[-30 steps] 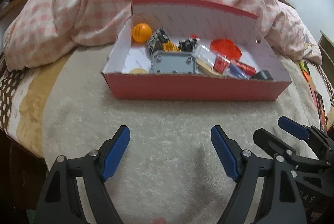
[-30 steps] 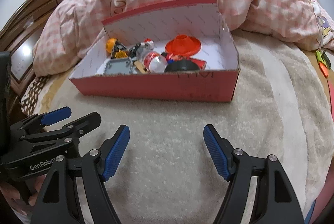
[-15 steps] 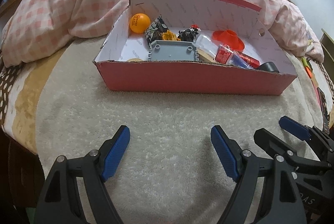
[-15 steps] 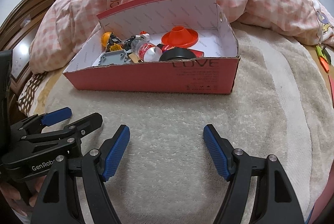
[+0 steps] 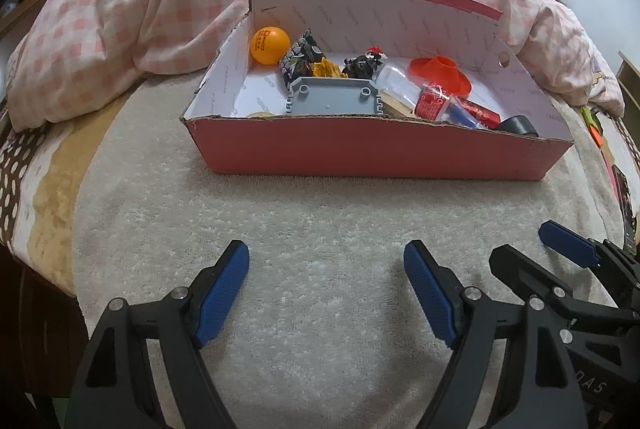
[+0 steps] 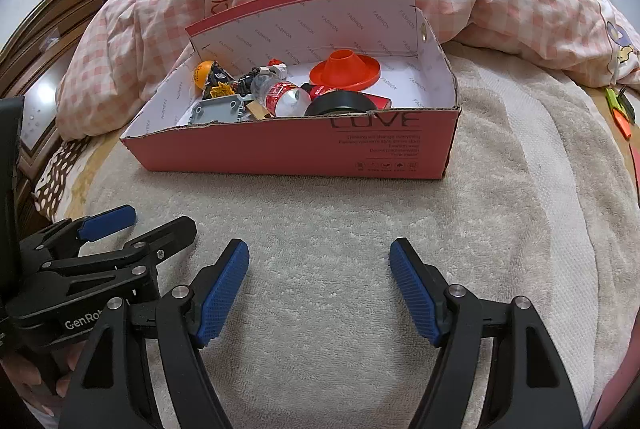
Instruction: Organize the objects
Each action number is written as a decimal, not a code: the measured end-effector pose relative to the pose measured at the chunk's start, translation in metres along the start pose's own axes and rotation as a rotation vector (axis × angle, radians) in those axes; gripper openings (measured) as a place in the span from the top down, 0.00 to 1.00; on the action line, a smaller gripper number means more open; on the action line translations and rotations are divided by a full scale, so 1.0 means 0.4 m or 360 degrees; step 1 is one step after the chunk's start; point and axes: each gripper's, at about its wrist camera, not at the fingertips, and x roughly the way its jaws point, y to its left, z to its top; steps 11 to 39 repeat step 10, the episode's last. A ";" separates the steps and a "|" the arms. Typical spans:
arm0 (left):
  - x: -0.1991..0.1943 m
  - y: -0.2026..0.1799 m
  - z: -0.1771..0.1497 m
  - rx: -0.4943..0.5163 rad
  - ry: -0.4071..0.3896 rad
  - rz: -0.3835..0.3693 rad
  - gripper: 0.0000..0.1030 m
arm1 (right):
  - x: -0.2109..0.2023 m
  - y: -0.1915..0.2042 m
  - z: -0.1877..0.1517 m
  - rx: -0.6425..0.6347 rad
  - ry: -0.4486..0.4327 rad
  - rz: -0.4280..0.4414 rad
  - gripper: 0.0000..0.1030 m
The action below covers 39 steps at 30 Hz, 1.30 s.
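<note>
Left gripper (image 5: 326, 293) and right gripper (image 6: 319, 287) wide apart, empty — red box (image 5: 376, 153) ahead, toys inside

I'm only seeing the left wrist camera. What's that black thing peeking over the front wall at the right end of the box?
Observer: In the right wrist view it is a round black roll, sitting just behind the front wall of the pink box.
Operator: Is anything printed on that wall?
Observer: Yes, there is dark lettering toward its right end. The top line looks like LOVE.
Operator: Is the right hand-held gripper holding anything?
Observer: No. The right hand-held gripper is open with nothing between its fingers. It is over the beige towel, short of the box.
</note>
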 end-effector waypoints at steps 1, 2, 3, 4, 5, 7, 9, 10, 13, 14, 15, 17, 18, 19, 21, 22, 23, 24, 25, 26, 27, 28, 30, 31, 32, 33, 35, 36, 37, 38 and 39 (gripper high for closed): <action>0.000 0.000 0.000 -0.0001 0.0001 0.0000 0.22 | 0.000 0.000 0.000 0.0000 0.0000 0.0000 0.27; 0.001 0.001 0.001 -0.0002 0.0003 -0.0001 0.22 | 0.000 0.000 0.000 0.0001 0.0000 0.0000 0.27; 0.000 0.000 0.000 -0.0002 0.0004 -0.0001 0.22 | 0.000 0.000 0.000 0.0000 0.0000 0.0000 0.27; 0.001 0.000 0.000 -0.0003 0.0007 -0.0002 0.22 | 0.000 0.000 0.000 0.0000 0.0000 0.0000 0.27; 0.001 0.000 0.000 -0.0004 0.0009 -0.0003 0.22 | 0.000 -0.001 0.000 0.0000 0.0000 0.0000 0.27; 0.001 -0.001 0.000 -0.0007 0.0012 -0.0005 0.22 | 0.000 0.000 0.000 0.0001 -0.0001 0.0000 0.27; 0.001 0.000 0.000 -0.0007 0.0012 -0.0005 0.22 | 0.000 0.000 0.000 0.0000 -0.0003 -0.0001 0.27; 0.001 -0.001 0.000 -0.0006 0.0012 -0.0003 0.22 | 0.000 0.000 0.000 -0.0002 -0.0006 -0.0004 0.27; 0.001 -0.001 0.000 -0.0006 0.0012 -0.0003 0.22 | 0.000 0.000 0.000 -0.0002 -0.0006 -0.0004 0.27; 0.001 -0.001 0.000 -0.0006 0.0012 -0.0003 0.22 | 0.000 0.000 0.000 -0.0002 -0.0006 -0.0004 0.27; 0.001 -0.001 0.000 -0.0006 0.0012 -0.0003 0.22 | 0.000 0.000 0.000 -0.0002 -0.0006 -0.0004 0.27; 0.001 -0.001 0.000 -0.0006 0.0012 -0.0003 0.22 | 0.000 0.000 0.000 -0.0002 -0.0006 -0.0004 0.27; 0.001 -0.001 0.000 -0.0006 0.0012 -0.0003 0.22 | 0.000 0.000 0.000 -0.0002 -0.0006 -0.0004 0.27; 0.001 -0.001 0.000 -0.0006 0.0012 -0.0003 0.22 | 0.000 0.000 0.000 -0.0002 -0.0006 -0.0004 0.27; 0.001 -0.001 0.000 -0.0006 0.0012 -0.0003 0.22 | 0.000 0.000 0.000 -0.0002 -0.0006 -0.0004 0.27; 0.001 -0.001 0.000 -0.0006 0.0012 -0.0003 0.22 | 0.000 0.000 0.000 -0.0002 -0.0006 -0.0004 0.27; 0.001 -0.001 0.000 -0.0006 0.0012 -0.0003 0.22 | 0.000 0.000 0.000 -0.0002 -0.0006 -0.0004 0.27; 0.001 -0.001 0.000 -0.0006 0.0012 -0.0003 0.22 | 0.000 0.000 0.000 -0.0002 -0.0006 -0.0004 0.27; 0.001 -0.001 0.000 -0.0006 0.0012 -0.0003 0.22 | 0.000 0.000 0.000 -0.0002 -0.0006 -0.0004 0.27; 0.001 -0.001 0.000 -0.0006 0.0012 -0.0003 0.22 | 0.000 0.000 0.000 -0.0002 -0.0006 -0.0004 0.27; 0.001 -0.001 0.000 -0.0006 0.0012 -0.0003 0.22 | 0.000 0.000 0.000 -0.0002 -0.0006 -0.0004 0.27; 0.001 -0.001 0.000 -0.0006 0.0012 -0.0003 0.22 | 0.000 0.000 0.000 -0.0002 -0.0006 -0.0004 0.27; 0.001 -0.001 0.000 -0.0006 0.0012 -0.0003 0.22 | 0.000 0.000 0.000 -0.0002 -0.0006 -0.0004 0.27; 0.001 -0.001 0.000 -0.0006 0.0012 -0.0003 0.22 | 0.000 0.000 0.000 -0.0002 -0.0006 -0.0004 0.27; 0.001 -0.001 0.000 -0.0006 0.0012 -0.0003 0.22 | 0.000 0.000 0.000 -0.0002 -0.0006 -0.0004 0.27; 0.001 -0.001 0.000 -0.0006 0.0012 -0.0003 0.22 | 0.000 0.000 0.000 -0.0002 -0.0006 -0.0004 0.27; 0.001 -0.001 0.000 -0.0006 0.0012 -0.0003 0.22 | 0.000 0.000 0.000 -0.0002 -0.0006 -0.0004 0.27; 0.001 -0.001 0.000 -0.0006 0.0012 -0.0003 0.22 | 0.000 0.000 0.000 -0.0002 -0.0006 -0.0004 0.27; 0.001 -0.001 0.000 -0.0006 0.0012 -0.0003 0.22 | 0.000 0.000 0.000 -0.0002 -0.0006 -0.0004 0.27; 0.001 -0.001 0.000 -0.0006 0.0012 -0.0003 0.22 | 0.000 0.000 0.000 -0.0002 -0.0006 -0.0004 0.27; 0.001 -0.001 0.000 -0.0006 0.0012 -0.0003 0.22 | 0.000 0.000 0.000 -0.0002 -0.0006 -0.0004 0.27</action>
